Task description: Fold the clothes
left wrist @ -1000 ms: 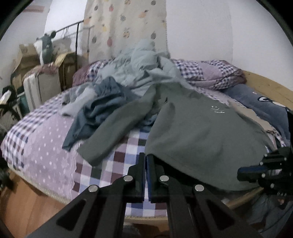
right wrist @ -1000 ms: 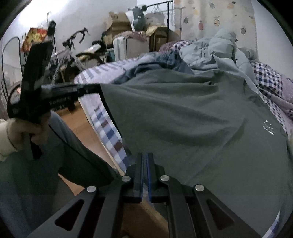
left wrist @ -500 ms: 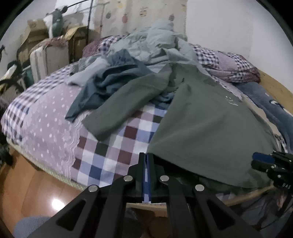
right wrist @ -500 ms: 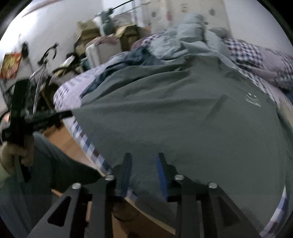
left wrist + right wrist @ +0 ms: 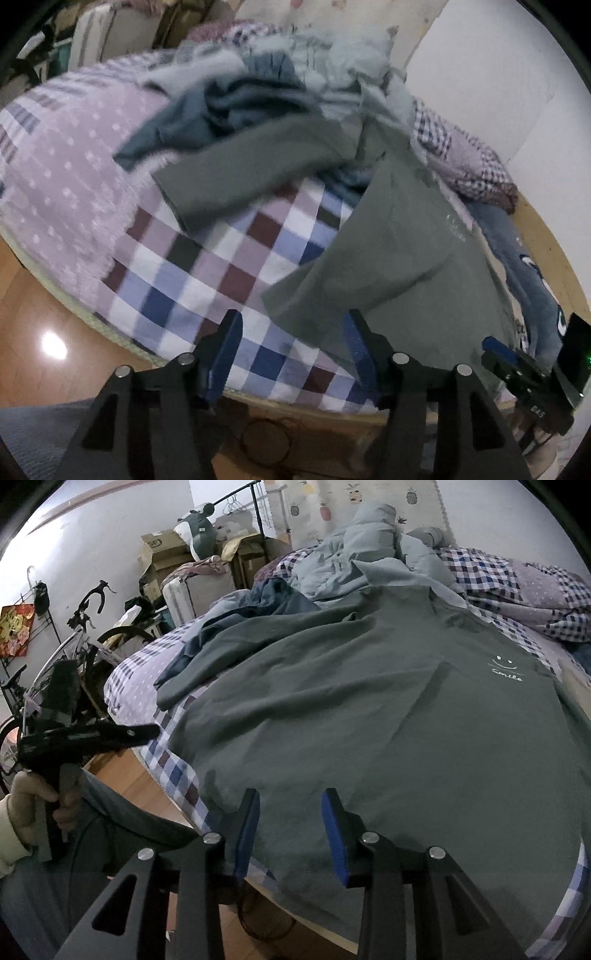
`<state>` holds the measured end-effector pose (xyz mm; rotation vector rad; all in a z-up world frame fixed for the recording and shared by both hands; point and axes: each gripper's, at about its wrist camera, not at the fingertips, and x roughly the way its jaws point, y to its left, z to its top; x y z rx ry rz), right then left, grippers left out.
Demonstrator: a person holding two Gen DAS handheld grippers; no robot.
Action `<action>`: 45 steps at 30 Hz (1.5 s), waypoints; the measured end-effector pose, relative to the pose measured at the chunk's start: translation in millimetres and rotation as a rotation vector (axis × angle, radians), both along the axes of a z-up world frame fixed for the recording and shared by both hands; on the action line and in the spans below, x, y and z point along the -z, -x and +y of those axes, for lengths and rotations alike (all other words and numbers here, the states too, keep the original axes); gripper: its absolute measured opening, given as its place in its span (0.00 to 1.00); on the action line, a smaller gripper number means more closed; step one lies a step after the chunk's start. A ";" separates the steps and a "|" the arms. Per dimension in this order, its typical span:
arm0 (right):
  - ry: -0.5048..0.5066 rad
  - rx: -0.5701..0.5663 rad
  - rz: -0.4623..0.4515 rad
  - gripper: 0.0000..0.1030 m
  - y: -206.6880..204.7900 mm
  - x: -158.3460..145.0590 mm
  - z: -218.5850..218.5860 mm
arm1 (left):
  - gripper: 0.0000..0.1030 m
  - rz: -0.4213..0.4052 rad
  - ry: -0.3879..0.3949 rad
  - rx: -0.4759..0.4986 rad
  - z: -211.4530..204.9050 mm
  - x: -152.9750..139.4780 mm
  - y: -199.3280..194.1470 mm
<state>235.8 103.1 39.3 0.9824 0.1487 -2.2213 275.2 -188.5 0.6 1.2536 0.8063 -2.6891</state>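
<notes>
Bottom centre, left wrist view: left gripper [image 5: 291, 350], jaws spread wide, nothing held, poised over the hem corner of the grey-green long-sleeved cotton shirt [image 5: 406, 266]. Bottom centre, right wrist view: right gripper [image 5: 290, 830], jaws likewise wide apart and empty, hovering at the shirt's near hem.

Shirt spread flat across the purple-and-blue checked bedspread [image 5: 207, 280], hem draped over the wooden bed edge at lower frame, one sleeve [image 5: 236, 173] angled toward centre left, small white smile print [image 5: 506, 670] at right.

Risks, judged from this layout:
- Hem past the bed edge; a shallow grasp likely to drag the garment toward the floor.
- Sleeve lying partly under the heap of blue and pale grey clothes [image 5: 258, 88]; lifting the body may snag it or pull the heap along.
- Pinching bedspread together with shirt fabric, causing a skewed fold.

Upper left, right wrist view: open cardboard boxes [image 5: 162, 554]; contents cannot be told.
</notes>
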 end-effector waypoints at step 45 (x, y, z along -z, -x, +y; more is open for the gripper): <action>-0.200 0.542 -0.405 0.07 -1.1 46.8 199.9 | 0.09 -0.038 -0.236 -0.177 -4.8 23.7 38.7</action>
